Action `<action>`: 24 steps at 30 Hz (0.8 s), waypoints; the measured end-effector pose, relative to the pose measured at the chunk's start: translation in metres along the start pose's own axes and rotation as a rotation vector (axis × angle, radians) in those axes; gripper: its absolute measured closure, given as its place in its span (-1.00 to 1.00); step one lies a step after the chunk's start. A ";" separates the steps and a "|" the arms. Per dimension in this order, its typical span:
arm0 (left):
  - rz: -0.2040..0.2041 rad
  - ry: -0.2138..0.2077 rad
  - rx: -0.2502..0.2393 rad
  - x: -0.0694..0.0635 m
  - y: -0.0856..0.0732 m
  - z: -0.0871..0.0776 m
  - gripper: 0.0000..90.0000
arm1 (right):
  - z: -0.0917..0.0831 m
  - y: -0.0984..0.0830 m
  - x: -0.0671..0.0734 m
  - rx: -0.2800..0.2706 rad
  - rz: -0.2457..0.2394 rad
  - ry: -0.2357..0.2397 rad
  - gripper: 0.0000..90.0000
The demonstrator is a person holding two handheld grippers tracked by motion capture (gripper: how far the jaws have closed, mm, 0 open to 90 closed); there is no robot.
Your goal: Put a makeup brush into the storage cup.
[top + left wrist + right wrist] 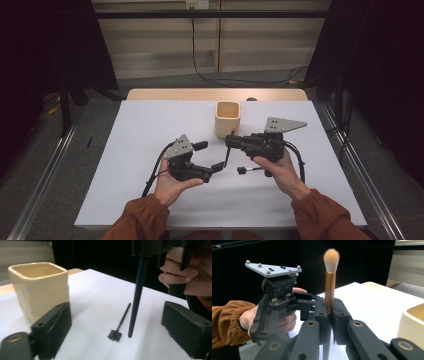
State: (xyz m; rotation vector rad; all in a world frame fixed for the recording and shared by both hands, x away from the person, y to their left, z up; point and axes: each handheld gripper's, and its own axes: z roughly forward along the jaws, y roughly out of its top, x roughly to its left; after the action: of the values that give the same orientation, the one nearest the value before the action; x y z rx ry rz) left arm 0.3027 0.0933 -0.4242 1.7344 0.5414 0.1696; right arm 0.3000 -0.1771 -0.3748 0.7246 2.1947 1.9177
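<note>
My right gripper [331, 315] is shut on a makeup brush [329, 287], held upright with its tan bristles up and its copper ferrule just above the pads. The brush's thin black handle [137, 297] points down, its tip at the white table. In the high view, the right gripper [231, 141] is just in front of the cream cup [227, 119]. My left gripper [210, 156] faces the handle from the left, open, with nothing between its pads. A small black stick with a square head [121, 322] lies on the table beside the handle's tip.
The square cream cup [40, 287] stands at the table's far middle, close to both grippers. The white tabletop [150, 130] has free room at left and along the front. Dark curtains and metal rails flank the table.
</note>
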 end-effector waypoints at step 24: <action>0.006 0.121 -0.035 0.013 0.010 -0.052 -0.96 | -0.003 0.001 -0.006 0.007 -0.001 -0.041 0.87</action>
State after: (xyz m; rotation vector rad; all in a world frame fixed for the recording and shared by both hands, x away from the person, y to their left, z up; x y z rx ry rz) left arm 0.2960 0.1431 -0.4045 1.6997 0.6183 0.2875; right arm 0.3039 -0.1824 -0.3739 0.7565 2.1791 1.8782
